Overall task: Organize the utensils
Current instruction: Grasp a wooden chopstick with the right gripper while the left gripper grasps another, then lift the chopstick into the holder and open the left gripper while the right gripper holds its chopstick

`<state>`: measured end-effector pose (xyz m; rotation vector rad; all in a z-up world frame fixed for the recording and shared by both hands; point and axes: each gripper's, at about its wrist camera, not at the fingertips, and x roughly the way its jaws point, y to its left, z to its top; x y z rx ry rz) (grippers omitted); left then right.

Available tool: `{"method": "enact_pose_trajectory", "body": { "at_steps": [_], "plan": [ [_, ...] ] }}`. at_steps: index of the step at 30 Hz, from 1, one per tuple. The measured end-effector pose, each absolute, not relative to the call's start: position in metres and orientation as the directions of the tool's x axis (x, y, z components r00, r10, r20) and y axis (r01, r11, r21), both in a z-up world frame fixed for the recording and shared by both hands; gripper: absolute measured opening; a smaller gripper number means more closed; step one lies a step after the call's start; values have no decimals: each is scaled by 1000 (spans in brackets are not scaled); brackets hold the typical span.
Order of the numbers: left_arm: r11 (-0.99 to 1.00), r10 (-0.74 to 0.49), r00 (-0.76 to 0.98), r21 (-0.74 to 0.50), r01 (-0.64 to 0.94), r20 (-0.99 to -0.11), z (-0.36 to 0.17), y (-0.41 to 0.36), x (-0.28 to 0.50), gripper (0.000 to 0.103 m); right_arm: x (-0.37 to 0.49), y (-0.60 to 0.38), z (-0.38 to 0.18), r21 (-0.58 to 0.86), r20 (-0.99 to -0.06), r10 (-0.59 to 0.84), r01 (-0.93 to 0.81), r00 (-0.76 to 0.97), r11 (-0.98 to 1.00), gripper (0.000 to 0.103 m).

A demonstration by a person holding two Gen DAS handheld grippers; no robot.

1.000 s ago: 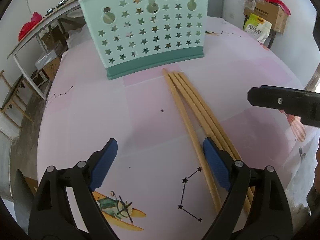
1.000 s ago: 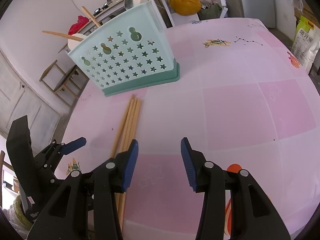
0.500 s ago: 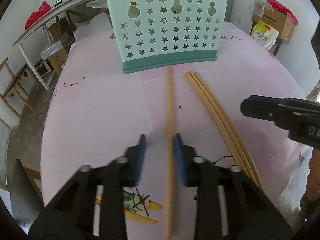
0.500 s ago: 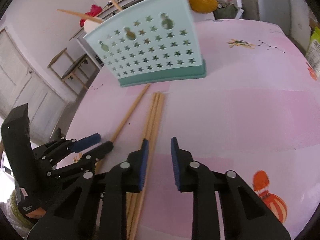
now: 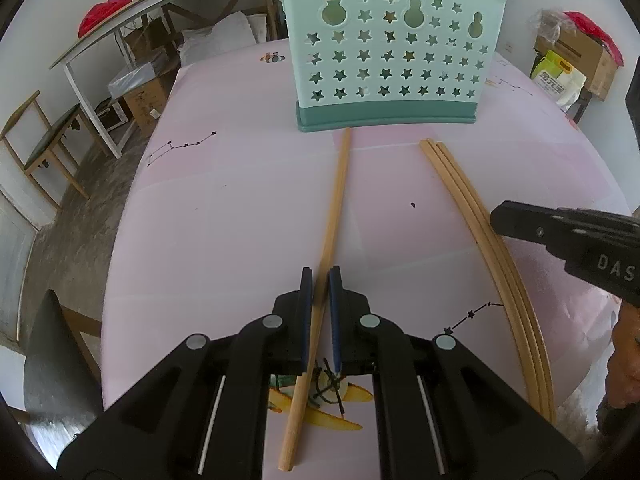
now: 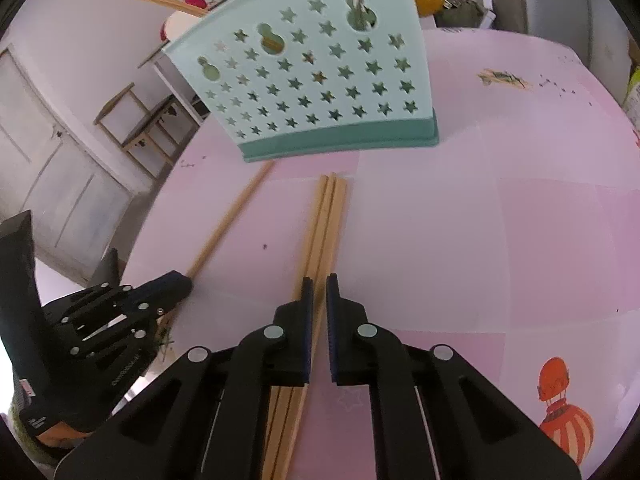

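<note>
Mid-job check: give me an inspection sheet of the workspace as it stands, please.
Surface: pink printed table cover, airplane and constellation prints.
Job's things: single chopstick apart from three bundled chopsticks; mint utensil holder upright, already holding utensils.
Clutter: small dark speck.
Grippers: left gripper shut on the single chopstick; right gripper shut on the bundle; both just closed.
Cables: nothing seen.
Surroundings: wooden chair, boxes, white bench.

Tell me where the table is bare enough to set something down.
Bare pink table lies right of the three bundled chopsticks, and left of the single chopstick toward the table edge. The strip before the utensil holder is crowded with both grippers.
</note>
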<state>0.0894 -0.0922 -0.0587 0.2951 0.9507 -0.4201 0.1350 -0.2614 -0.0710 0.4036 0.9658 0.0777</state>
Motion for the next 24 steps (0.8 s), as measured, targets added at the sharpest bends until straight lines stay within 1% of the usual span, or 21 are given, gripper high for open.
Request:
{"method": "enact_pose_trajectory", "body": {
  "at_steps": [7,10,15,20,24],
  "plan": [
    [885,-212,515,61,462,-831,-60,-92,90,7,133,-257,-72,336,-788,214,111,577,935,6],
    [889,-211,515,56,454,-831,-59,-91,90,7,133,-254,-70,277,-797,156,123,584,953,5],
    [895,-209,496,41,445,-843,-58,-84,88,6,131,-263,-69,251,-803,114,159,585,955,5],
    [895,-240,415,-34,445,-878,-56,-69,76,6,117,-282,-69,268,-815,112,198,569,943,5],
    [896,-308,317,-161,413,-897,-56,-52,74,6,103,-295,-70,295,-826,128,227,550,928,5]
  ]
}}
